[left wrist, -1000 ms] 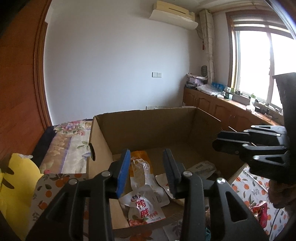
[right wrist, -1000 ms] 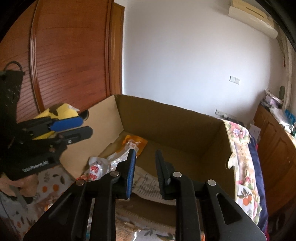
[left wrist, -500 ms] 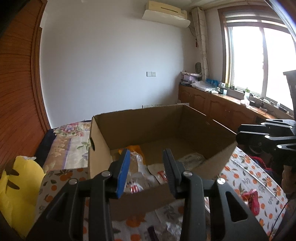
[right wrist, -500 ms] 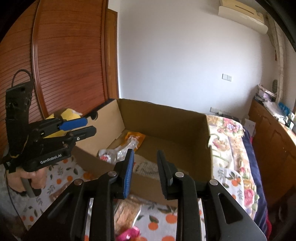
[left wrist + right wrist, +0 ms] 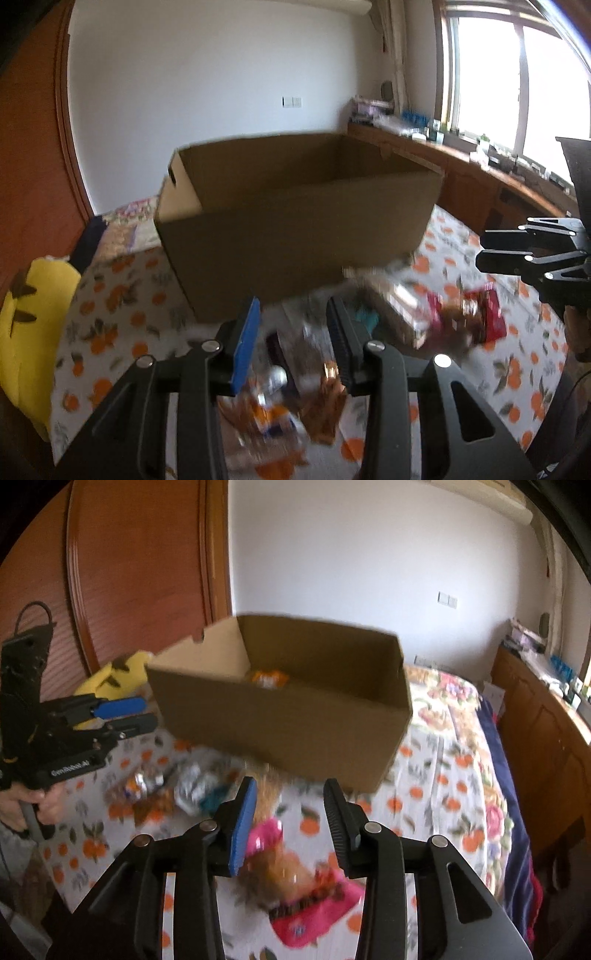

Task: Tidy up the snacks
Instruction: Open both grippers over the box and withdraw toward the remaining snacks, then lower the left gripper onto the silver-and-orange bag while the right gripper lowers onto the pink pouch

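An open brown cardboard box [image 5: 295, 225] stands on the orange-print cloth; it also shows in the right wrist view [image 5: 288, 716], with an orange packet [image 5: 267, 677] inside. Loose snack packets lie on the cloth in front of it: brown and clear packets [image 5: 295, 376] under my left gripper [image 5: 293, 343], red packets [image 5: 484, 317] to the right, a pink packet [image 5: 306, 897] under my right gripper [image 5: 290, 821]. Both grippers are open and empty, held above the packets. The frames are blurred.
The cloth [image 5: 122, 317] with orange print covers the surface. A yellow cushion [image 5: 26, 332] lies at the left edge. A wooden door [image 5: 140, 565] stands behind. A wooden cabinet [image 5: 491, 192] runs under the window at the right.
Both grippers have pulled back from over the box and lowered; the box now stands farther off and the loose packets on the cloth have come into view below the fingers.
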Action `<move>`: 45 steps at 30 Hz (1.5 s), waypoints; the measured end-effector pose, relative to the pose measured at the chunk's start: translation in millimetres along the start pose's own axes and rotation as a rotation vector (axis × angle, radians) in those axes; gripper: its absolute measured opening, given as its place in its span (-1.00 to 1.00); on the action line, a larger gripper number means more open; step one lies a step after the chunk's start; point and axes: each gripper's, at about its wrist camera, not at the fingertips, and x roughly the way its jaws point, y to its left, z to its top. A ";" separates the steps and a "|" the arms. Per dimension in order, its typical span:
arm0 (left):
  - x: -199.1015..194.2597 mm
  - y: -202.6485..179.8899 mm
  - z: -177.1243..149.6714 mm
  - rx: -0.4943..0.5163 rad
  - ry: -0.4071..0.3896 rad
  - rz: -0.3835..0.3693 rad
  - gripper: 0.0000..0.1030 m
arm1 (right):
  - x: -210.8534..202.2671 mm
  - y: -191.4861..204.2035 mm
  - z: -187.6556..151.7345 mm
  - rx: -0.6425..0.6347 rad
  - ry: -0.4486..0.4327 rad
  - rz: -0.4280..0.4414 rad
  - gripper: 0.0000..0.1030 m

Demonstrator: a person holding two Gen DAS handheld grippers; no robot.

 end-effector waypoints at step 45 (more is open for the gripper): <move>36.2 34.5 -51.0 -0.141 0.239 0.151 0.54 | 53.6 1.1 -66.8 -0.080 0.149 0.039 0.30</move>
